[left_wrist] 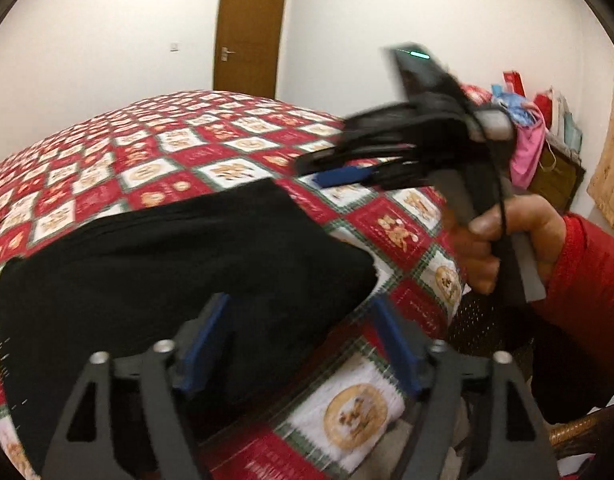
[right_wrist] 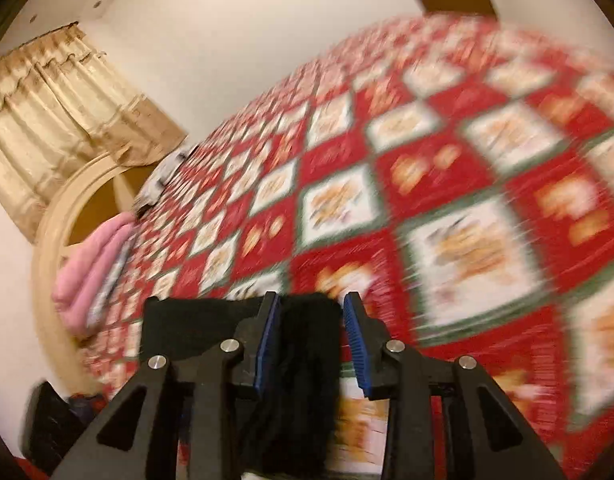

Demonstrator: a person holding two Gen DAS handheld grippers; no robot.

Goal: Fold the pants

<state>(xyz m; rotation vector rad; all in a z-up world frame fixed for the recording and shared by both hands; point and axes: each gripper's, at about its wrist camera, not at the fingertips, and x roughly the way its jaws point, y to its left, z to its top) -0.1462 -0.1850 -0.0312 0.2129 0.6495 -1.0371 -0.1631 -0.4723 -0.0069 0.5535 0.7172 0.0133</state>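
Observation:
The black pants (left_wrist: 167, 264) lie folded on the red patterned bedspread (left_wrist: 211, 140) near its front edge. My left gripper (left_wrist: 303, 312) is open and empty, its blue pads just above the pants' near edge. My right gripper (left_wrist: 331, 176) shows in the left wrist view at the right, held in a hand with a red sleeve, above the pants' far right corner. In the right wrist view my right gripper (right_wrist: 311, 312) is open, with a corner of the black pants (right_wrist: 303, 368) loose between its blue pads (right_wrist: 267, 336). That view is motion-blurred.
The bed's right edge (left_wrist: 451, 280) drops off beside the hand. A pile of clothes and bags (left_wrist: 527, 120) sits at the right wall. A wooden door (left_wrist: 249, 32) stands behind the bed. A pink folded blanket (right_wrist: 91, 268) and a cream headboard (right_wrist: 55, 216) lie at the bed's far side.

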